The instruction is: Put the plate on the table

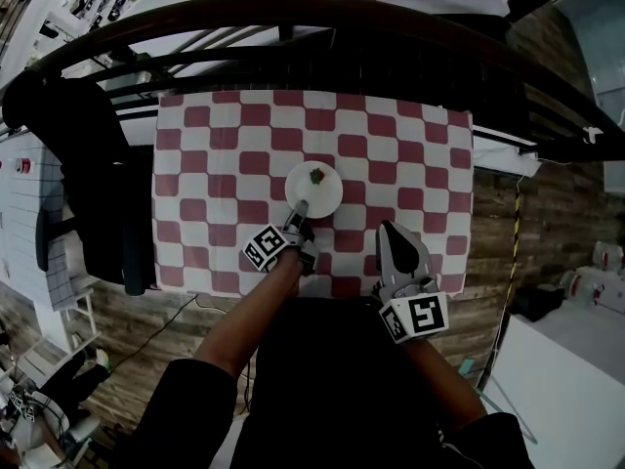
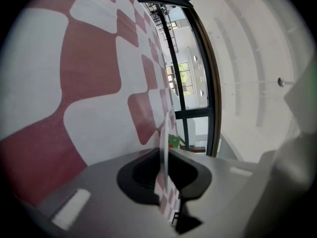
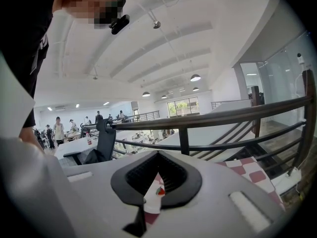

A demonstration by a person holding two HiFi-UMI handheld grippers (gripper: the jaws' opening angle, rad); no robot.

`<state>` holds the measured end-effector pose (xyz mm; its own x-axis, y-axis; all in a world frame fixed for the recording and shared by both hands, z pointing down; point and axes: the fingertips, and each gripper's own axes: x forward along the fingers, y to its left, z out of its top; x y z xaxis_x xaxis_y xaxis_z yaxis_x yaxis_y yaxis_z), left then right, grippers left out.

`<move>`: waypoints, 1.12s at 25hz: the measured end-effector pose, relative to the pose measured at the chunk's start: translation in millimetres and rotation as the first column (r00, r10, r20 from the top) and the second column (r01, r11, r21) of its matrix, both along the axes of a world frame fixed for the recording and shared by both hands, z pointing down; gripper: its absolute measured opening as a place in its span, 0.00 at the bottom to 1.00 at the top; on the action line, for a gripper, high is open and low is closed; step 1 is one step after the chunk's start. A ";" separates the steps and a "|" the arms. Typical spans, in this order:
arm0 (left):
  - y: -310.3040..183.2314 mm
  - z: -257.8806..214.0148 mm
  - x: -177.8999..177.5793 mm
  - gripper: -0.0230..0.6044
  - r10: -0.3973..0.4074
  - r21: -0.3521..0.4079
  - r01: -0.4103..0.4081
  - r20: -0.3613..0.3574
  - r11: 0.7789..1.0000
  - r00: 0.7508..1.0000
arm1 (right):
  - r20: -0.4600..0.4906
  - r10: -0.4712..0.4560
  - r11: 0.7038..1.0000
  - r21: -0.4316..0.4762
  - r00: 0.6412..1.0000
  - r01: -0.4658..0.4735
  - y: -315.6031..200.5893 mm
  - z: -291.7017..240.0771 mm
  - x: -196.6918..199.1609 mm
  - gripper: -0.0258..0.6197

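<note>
Standing by the person's shoulder, I see the right hand-held gripper (image 1: 391,231) nearest the body, low over the front edge of the worktop (image 1: 459,262). Its jaws are together with nothing between them. A little further in, the left hand-held gripper (image 1: 301,209) has its jaws almost closed, pinching the near rim of the small round white plate (image 1: 314,191). The plate sits over the middle of the red-and-white checked cloth (image 1: 225,145). Whether its base is down on the cloth or just above it, I cannot tell. A small red-and-green morsel (image 1: 316,175) rests on the plate's far half. To my eye the plate is stiff, light and smooth-surfaced, so a thin rim like that could slide out of a weak pinch. Held from one side only, it will want to droop at the far edge. The rim is the only sensible place to hold it, gripped deep enough that the pads bite past the lip. It should also stay level, or the morsel may roll off. It looks brittle enough to chip if dropped rather than lowered. Beyond the worktop's far edge runs a dark curved metal railing (image 1: 293,13).
</note>
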<state>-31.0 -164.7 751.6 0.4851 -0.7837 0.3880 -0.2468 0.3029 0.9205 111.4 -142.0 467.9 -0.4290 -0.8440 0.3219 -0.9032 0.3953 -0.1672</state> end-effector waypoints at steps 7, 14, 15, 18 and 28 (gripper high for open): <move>5.6 7.2 -0.2 0.09 0.018 -0.035 -0.018 0.005 0.999 1.000 | 0.007 -0.001 1.000 -0.020 1.000 0.001 0.5 4.2 -1.9 0.04; 7.3 6.6 -0.2 0.17 0.030 -0.047 -0.029 0.006 0.998 1.000 | 0.022 0.003 1.000 -0.025 1.000 -0.003 3.7 1.3 -2.3 0.04; 7.5 6.1 0.4 0.22 0.032 -0.045 -0.032 0.005 0.998 0.999 | 0.021 0.002 1.000 -0.025 1.000 -0.002 4.6 1.1 -2.5 0.04; 9.3 4.0 2.6 0.29 0.042 -0.039 -0.042 0.016 0.998 0.999 | 0.018 0.006 1.000 -0.025 1.000 -0.005 7.7 1.4 -0.7 0.04; 24.8 -1.9 9.6 0.46 0.063 -0.059 -0.062 0.010 0.996 0.998 | 0.026 0.004 1.000 -0.009 1.000 -0.004 20.9 -5.1 -2.5 0.04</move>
